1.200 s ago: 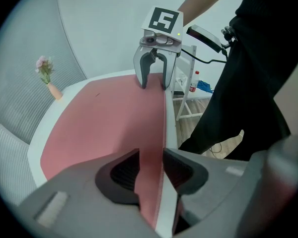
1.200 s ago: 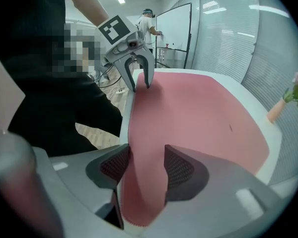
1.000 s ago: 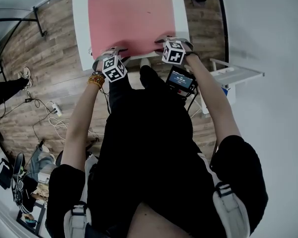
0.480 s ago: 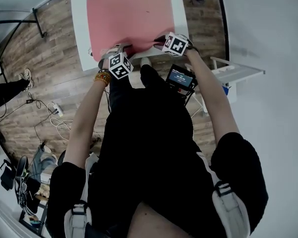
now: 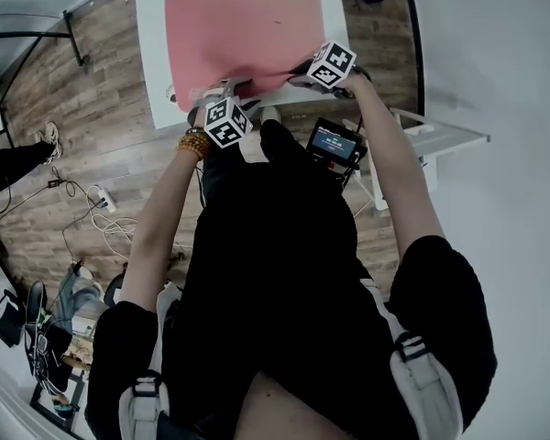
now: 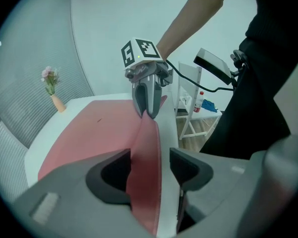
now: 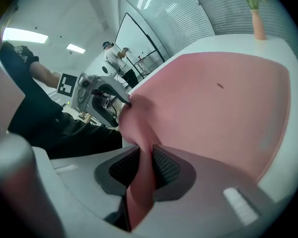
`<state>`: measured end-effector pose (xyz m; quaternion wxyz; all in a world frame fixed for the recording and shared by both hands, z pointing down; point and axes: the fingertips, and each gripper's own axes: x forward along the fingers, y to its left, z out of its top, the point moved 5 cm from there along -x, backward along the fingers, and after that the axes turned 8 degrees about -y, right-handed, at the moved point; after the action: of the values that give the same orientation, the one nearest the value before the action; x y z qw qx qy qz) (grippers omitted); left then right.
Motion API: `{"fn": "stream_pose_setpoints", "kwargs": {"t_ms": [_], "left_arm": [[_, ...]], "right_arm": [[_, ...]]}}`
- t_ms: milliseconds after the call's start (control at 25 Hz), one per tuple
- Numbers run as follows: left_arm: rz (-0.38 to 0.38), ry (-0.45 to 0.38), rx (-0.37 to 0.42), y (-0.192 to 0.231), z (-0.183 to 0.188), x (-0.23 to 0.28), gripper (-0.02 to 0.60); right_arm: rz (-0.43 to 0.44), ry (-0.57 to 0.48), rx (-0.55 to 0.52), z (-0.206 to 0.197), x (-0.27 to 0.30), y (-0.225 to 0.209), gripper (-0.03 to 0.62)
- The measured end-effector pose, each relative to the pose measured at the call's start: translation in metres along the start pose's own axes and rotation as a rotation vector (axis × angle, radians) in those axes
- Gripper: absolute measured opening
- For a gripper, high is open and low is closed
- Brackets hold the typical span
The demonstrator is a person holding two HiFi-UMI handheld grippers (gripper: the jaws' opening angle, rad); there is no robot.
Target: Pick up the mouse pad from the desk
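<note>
At the near edge of the bench (image 5: pixel 151 53), the left tool (image 6: pixel 149 168) stood spread, with a raised fold of the pink mouse pad (image 5: pixel 243 26) running between its jaws. The rest of the pad lay across the bench top. Farther right along that edge, the right tool (image 7: pixel 145 165), its jaws just closing, pinched the pad's lifted edge.

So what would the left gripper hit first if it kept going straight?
The raised mouse pad edge already between its tongs; right behind that, probably the right gripper, which pinches the same edge.
</note>
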<state>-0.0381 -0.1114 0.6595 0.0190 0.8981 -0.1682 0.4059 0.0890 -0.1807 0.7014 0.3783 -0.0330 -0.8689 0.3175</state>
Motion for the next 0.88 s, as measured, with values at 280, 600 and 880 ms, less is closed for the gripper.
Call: {"fn": "stream_pose_setpoints", "kwargs": {"t_ms": [280,600,880], "left_arm": [[0.044,0.103,0.044,0.010,-0.013,0.019,0.241],[0.041,0.125,-0.028,0.020,-0.015,0.018,0.125],[0.029,0.051,-0.180,0.039,-0.014,0.009,0.098]], "right_arm": [[0.020,0.000,-0.003,0.000,-0.001,0.002,0.118],[-0.027,0.002,-0.139,0.003,-0.003,0.027,0.219],[-0.102,-0.039,-0.425,0.053,0.014,0.047,0.345]]}}
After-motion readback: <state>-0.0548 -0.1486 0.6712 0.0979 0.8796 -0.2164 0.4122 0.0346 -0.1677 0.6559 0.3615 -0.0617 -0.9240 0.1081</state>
